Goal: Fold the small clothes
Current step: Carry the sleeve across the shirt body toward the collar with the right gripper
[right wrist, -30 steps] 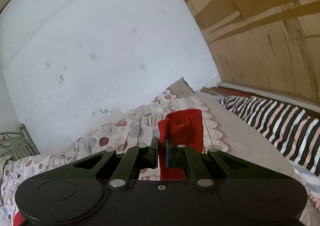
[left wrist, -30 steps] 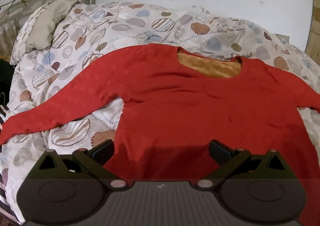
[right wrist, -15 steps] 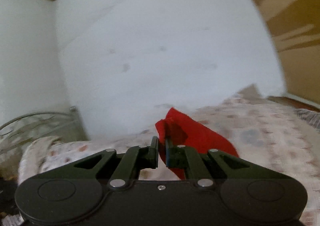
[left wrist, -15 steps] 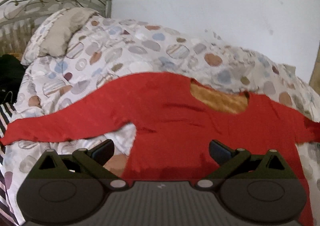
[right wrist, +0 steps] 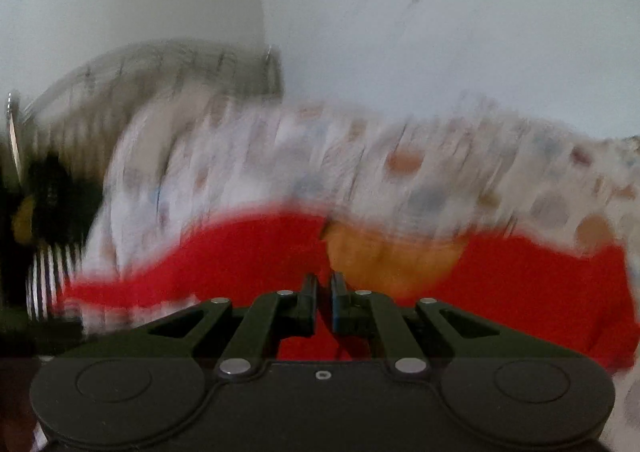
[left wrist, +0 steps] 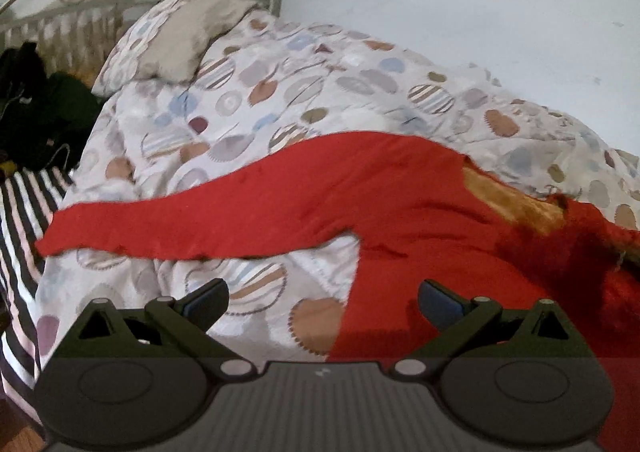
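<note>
While the right gripper (right wrist: 323, 292) has its fingers opening a narrow slit, with red cloth showing through the gap but no grip I can confirm in the blur, the left gripper (left wrist: 323, 298) holds its fingers spread wide and empty over the lower left edge of the red top (left wrist: 420, 252). That top lies flat on the patterned duvet (left wrist: 320, 92), its outstretched sleeve (left wrist: 192, 224) running leftward across the left-wrist frame, nearer the left fingers. No containers are visible anywhere on the bed.
</note>
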`<action>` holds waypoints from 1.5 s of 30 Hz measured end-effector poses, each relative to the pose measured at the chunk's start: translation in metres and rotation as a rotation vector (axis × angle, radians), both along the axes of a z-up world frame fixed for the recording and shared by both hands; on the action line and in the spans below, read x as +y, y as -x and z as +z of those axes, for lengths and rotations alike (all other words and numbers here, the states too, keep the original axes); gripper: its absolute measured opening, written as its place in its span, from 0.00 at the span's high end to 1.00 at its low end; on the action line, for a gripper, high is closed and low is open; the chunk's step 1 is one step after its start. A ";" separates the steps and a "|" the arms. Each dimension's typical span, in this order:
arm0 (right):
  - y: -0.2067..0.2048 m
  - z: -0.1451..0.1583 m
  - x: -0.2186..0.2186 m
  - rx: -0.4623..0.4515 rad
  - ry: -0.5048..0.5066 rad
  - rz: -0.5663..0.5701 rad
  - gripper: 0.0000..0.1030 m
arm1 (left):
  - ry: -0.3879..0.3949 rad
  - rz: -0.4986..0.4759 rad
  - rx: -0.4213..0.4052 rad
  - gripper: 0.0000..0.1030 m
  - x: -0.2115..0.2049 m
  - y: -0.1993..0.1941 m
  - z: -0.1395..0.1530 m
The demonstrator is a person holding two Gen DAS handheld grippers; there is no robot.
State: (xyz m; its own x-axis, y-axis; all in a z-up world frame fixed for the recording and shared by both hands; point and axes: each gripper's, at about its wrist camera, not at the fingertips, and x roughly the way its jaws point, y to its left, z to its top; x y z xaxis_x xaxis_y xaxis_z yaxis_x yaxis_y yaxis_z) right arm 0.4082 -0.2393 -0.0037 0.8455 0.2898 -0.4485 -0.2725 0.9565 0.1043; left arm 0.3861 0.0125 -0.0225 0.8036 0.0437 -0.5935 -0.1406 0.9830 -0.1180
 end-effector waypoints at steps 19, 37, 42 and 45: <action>0.056 -0.034 -0.150 0.025 0.266 -0.239 0.13 | 0.141 -0.332 0.055 0.05 -0.069 -0.061 -0.029; -0.005 -0.046 -0.170 -0.006 0.519 -0.023 0.77 | -0.109 -0.426 0.076 0.96 -0.112 -0.083 -0.008; 0.017 -0.031 -0.167 -0.073 0.455 -0.079 0.83 | -0.055 -0.392 0.039 0.96 -0.102 -0.079 0.013; 0.037 -0.023 -0.157 -0.135 0.417 -0.144 0.83 | -0.027 -0.379 0.016 0.96 -0.092 -0.077 0.023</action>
